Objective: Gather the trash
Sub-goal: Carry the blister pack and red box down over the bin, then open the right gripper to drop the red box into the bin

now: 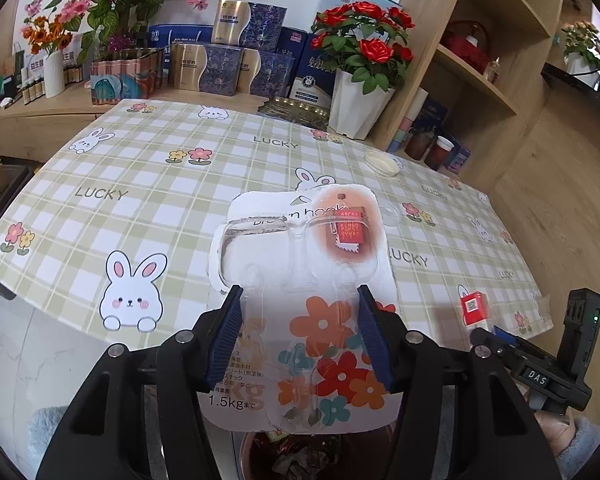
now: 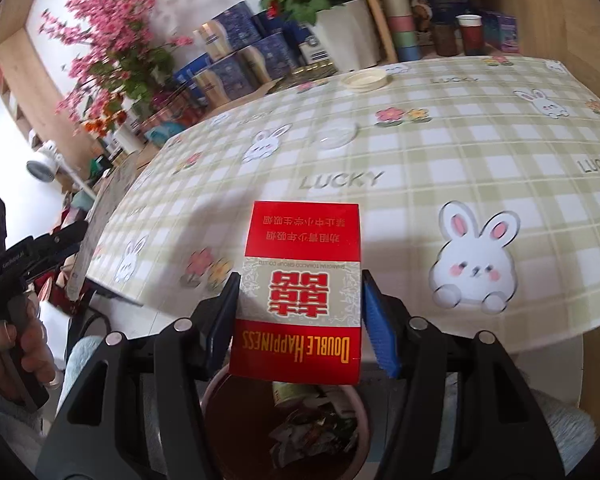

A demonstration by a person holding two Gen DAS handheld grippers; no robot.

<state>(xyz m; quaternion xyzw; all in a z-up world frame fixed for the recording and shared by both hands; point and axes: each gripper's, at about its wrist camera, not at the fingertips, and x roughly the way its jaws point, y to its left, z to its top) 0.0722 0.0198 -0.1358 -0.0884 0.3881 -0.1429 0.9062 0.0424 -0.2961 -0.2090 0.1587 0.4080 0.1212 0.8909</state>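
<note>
**Two grippers, each holding a piece of trash above the bin**

Left wrist view: The left gripper (image 1: 300,320) is clamped on a blister pack (image 1: 304,280), its blue pads pressing both side edges of the flower-printed backing card. The pack stands over the near edge of the table (image 1: 160,168), covered by a checked rabbit-print cloth. Below it, between the gripper's arms, lies the trash bin (image 1: 260,452), dark-red and holding crumpled scraps. At far right, the right gripper (image 1: 496,334) appears with a red pack.

Right wrist view: The right gripper (image 2: 298,316) holds a red cigarette pack (image 2: 300,292) by its sides, printed face upside down. The trash bin (image 2: 220,408) sits directly beneath. A clear lid (image 2: 334,134) and a cream lid (image 2: 366,79) lie on the table (image 2: 460,152).
</note>
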